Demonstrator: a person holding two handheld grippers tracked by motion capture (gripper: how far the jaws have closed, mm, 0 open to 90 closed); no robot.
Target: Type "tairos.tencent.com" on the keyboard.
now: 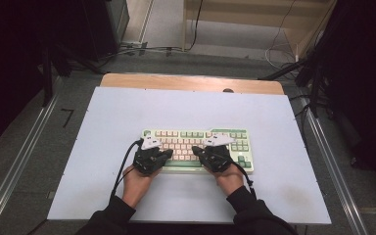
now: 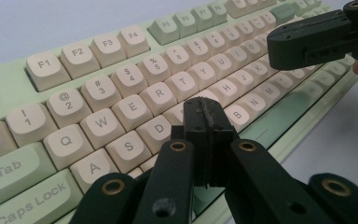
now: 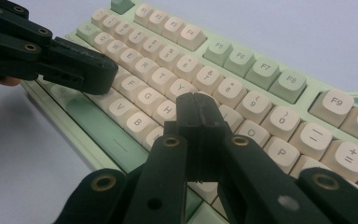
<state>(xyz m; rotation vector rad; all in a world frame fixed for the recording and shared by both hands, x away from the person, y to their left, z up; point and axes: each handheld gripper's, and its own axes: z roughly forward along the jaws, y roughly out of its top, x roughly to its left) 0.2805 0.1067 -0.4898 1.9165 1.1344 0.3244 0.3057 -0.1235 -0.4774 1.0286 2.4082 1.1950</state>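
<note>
One keyboard [image 1: 198, 149], pale green case with cream and green keycaps, lies flat on the white board [image 1: 127, 112] that covers the table, a little nearer the person than the board's centre. Long axis runs left to right across the high view, parallel to the board's near edge. Function row on the far side, space bar side toward the person, so legends read upright from the person's seat. In the left gripper view the keyboard [image 2: 121, 93] runs diagonally, up to the right; in the right gripper view the keyboard [image 3: 242, 79] runs up to the left.

Grippers: two, one per hand. Left gripper [image 1: 168, 153] over the left half of the key field; its jaws are pressed together, nothing between them, tips [image 2: 206, 112] just above the keys around D and the row below. Right gripper [image 1: 199, 152] over the middle-right keys; jaws likewise clenched and empty, tips [image 3: 197, 108] near H and the neighbouring keys. Whether either tip touches a keycap cannot be told.

Hands: two, wrists over the board's near part, dark sleeves. One wooden table edge [image 1: 191, 82] shows beyond the board.
</note>
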